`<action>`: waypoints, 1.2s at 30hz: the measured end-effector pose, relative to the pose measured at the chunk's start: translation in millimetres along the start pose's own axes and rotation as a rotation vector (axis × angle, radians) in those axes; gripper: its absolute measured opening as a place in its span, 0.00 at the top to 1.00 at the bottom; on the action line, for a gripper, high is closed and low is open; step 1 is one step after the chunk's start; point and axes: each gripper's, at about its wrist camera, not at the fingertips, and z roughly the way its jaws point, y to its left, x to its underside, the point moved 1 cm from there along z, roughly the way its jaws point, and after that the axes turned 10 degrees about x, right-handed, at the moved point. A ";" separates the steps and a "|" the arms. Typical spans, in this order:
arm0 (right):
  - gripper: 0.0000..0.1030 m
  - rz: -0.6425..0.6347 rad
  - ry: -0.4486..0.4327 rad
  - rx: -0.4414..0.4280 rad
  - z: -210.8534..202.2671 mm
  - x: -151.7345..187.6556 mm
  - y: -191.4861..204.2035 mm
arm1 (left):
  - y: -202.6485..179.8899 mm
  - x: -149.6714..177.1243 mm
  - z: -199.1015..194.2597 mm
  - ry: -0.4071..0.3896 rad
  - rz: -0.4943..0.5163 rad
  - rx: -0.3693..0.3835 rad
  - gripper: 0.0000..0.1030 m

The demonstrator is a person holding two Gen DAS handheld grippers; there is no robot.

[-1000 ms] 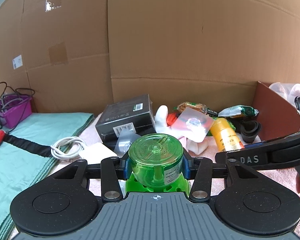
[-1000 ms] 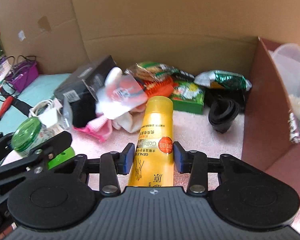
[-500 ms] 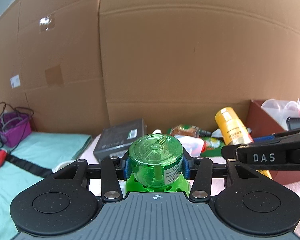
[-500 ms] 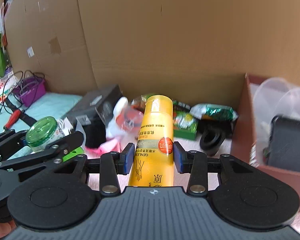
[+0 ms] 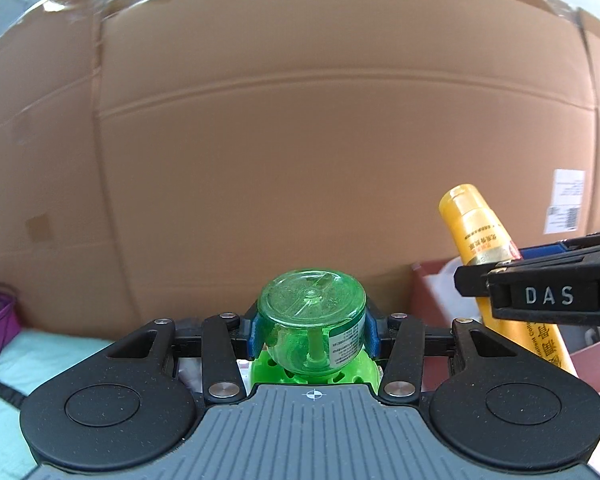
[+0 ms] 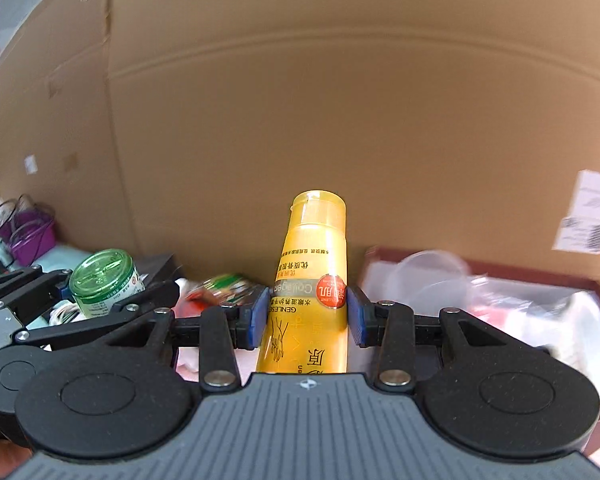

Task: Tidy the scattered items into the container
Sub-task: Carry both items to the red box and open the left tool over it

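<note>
Between the blue pads of my left tongs (image 5: pixel 311 330) sits a green translucent jar (image 5: pixel 313 322), pinched at its sides with its round lid facing forward and a printed label on its right flank. My right tongs (image 6: pixel 307 318) are closed around a yellow hand-cream tube (image 6: pixel 314 280), which points up and away with its cap at the far end. From the left wrist view the same tube (image 5: pixel 484 248) rises at a tilt on the right, in front of the dark red container (image 5: pixel 428 296). From the right wrist view that container (image 6: pixel 540 272) lies to the right of the tube, at the foot of a large cardboard wall (image 6: pixel 340 120), and holds a clear plastic tub (image 6: pixel 432 276) plus pale and reddish things too blurred for me to name. Left of the tube I see the jar (image 6: pixel 104 280) in my left tongs (image 6: pixel 112 294), a black box (image 6: pixel 162 266) behind it, what looks like a green snack packet (image 6: pixel 224 286), and a purple basket (image 6: pixel 32 238) with cables further left.
</note>
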 end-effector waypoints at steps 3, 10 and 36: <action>0.56 0.015 -0.013 0.036 -6.0 -3.6 -25.1 | -21.9 -9.1 10.4 -0.005 0.011 0.036 0.54; 0.56 0.079 -0.020 0.104 -17.3 -9.2 -89.6 | -77.4 -26.8 34.2 -0.012 0.060 0.122 0.54; 0.55 0.153 0.083 0.146 35.7 7.2 -168.0 | -119.2 -37.0 109.4 0.131 0.126 0.178 0.23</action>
